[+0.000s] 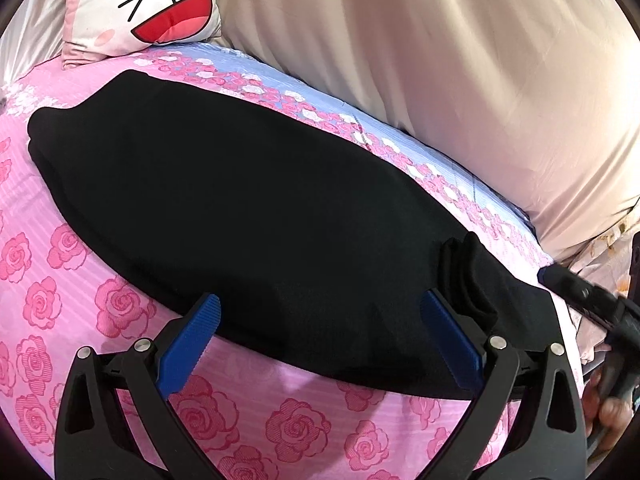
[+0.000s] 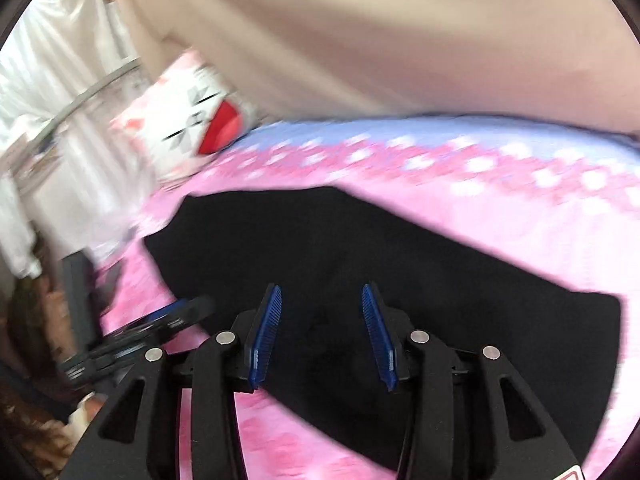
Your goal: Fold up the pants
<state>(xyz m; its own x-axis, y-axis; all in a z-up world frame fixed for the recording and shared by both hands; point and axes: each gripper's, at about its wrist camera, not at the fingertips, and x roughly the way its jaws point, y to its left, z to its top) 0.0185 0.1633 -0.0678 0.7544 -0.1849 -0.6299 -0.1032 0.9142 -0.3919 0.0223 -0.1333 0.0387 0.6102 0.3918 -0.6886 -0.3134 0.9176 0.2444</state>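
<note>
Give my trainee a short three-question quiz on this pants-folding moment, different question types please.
1. True or false: the long black fabric pants lie on the pink rose-print bedsheet.
2. Multiple choice: the left gripper has its jaws A) shut on the pants, B) open wide over the near edge of the pants, C) shut on the pillow.
3. Fill in: the white cat-face pillow sits beyond the pants, against the ____ curtain.

Key: 1 true; 2 B; 3 beige. The right gripper is also open, with nothing clamped.
</note>
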